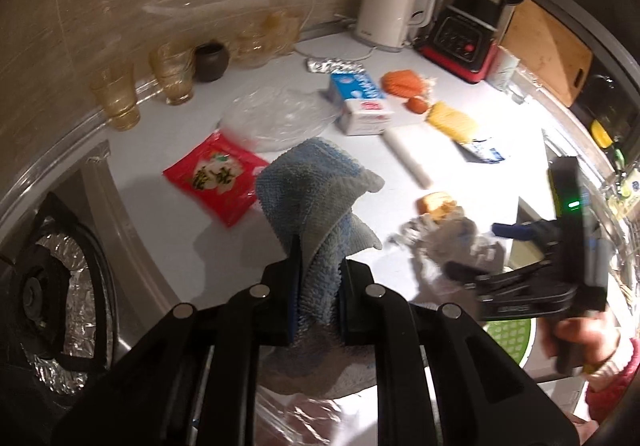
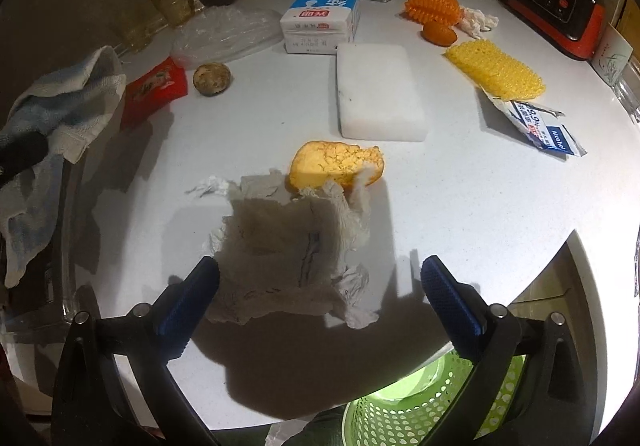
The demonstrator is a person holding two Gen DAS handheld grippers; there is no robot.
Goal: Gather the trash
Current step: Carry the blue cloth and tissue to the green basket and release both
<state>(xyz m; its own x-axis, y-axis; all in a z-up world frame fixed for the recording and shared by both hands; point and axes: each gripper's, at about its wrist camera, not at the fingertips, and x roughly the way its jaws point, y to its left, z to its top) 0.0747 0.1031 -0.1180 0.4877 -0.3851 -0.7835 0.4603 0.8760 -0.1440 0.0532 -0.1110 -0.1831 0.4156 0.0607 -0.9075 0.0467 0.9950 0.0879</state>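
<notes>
Gripping a blue-and-grey towel (image 1: 320,202), the left gripper (image 1: 318,286) has its jaws clamped on the bunched cloth, which stands up between them above the white desk (image 2: 460,206). In the right wrist view the same towel hangs at the far left edge. Just right of it lies a red snack packet (image 2: 154,90), then a small brown round thing (image 2: 212,79) and a crumpled clear plastic bag (image 2: 224,34) behind it. Nearer the middle, a crumpled grey paper towel (image 2: 288,258) lies on the desk, its far edge touching a yellow-orange piece of peel (image 2: 336,166). The right gripper (image 2: 320,298) hovers over this paper with its jaws spread wide, one blue pad at each side of it, not closed on anything. Behind stand a white sponge block (image 2: 378,90) and a milk carton (image 2: 320,20). Further right are an orange spiky brush (image 2: 434,8), a yellow scrubber (image 2: 496,68) and a torn alcohol-wipe sachet (image 2: 540,126). A green basket (image 2: 400,418) shows below the desk edge.
</notes>
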